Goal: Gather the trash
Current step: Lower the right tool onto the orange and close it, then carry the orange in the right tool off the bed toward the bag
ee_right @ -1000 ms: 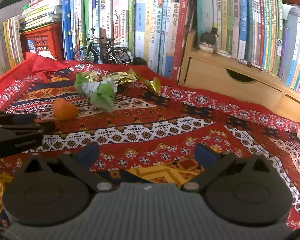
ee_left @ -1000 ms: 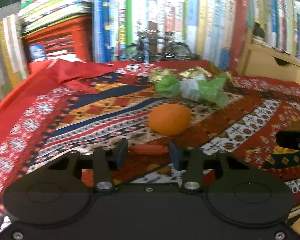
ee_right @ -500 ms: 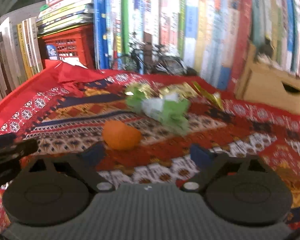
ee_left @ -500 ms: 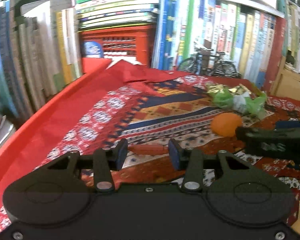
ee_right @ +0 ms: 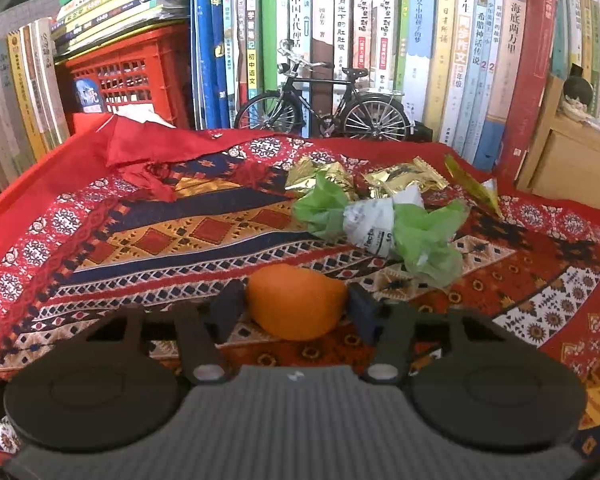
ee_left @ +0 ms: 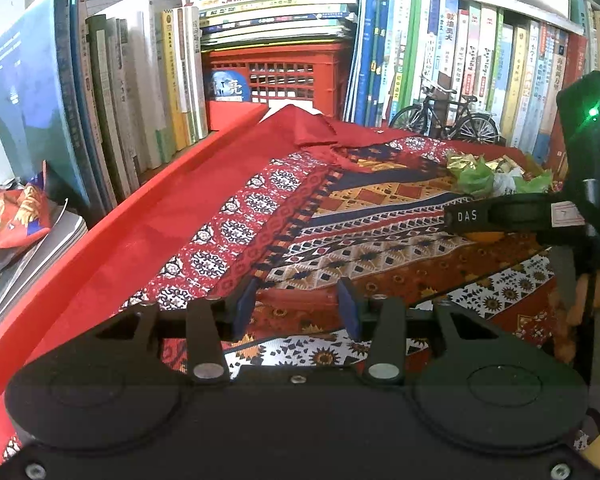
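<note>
Grabbing step: right gripper fingers closing around the orange peel, lower centre of frame, not quite pinched yet. Left gripper clamped on a thin red scrap. Green wrapper probably next.

Worktop covered by a patterned red cloth. Lying on the cloth: 1 orange peel, crumpled green-and-white wrapper, gold foil wrappers, and a model bicycle at the rear edge.
</note>
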Motion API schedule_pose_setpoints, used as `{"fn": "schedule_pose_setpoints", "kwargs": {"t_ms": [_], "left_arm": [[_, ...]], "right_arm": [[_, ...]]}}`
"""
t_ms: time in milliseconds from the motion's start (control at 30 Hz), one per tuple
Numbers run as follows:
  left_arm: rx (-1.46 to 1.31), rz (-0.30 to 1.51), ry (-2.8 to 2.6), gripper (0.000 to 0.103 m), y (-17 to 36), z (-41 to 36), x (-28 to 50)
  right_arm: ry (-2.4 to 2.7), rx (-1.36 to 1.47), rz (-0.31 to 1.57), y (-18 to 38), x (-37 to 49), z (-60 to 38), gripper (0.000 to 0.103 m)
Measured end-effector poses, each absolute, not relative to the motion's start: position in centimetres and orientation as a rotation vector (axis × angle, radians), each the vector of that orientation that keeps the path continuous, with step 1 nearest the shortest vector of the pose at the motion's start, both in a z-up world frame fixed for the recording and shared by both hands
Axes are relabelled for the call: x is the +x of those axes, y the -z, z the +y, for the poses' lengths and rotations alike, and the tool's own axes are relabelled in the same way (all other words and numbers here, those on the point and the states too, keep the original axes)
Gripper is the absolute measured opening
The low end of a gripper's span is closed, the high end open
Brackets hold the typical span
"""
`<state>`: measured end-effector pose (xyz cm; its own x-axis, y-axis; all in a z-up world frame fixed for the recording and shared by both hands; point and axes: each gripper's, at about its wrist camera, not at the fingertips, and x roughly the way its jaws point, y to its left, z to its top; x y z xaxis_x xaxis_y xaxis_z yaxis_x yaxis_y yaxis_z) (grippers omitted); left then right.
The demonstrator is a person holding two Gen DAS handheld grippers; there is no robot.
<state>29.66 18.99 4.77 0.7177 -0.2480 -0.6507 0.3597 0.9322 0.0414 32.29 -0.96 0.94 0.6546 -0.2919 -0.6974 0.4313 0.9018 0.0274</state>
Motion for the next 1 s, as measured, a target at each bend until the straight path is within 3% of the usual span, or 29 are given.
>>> {"fn": "schedule_pose_setpoints", "kwargs": {"t_ms": [200,433,1000], "left_arm": [[0.185,0.695,0.345,0.042,-4.9,18.8,29.1],[0.176,0.679,0.343,0.042,-6.4,19.1,27.7],[0.182,0.641,0.420,0.042,-9.1,24.6,20.3]], "right_arm": [[0.411,0.211,0.747,-1.3,31.5,-1.5,0.047],[0.422,0.238,0.740,-2.6,29.1,-2.3,0.043],[0.400,0.223,0.720,-6.8,18.8,3.3,0.042]]}}
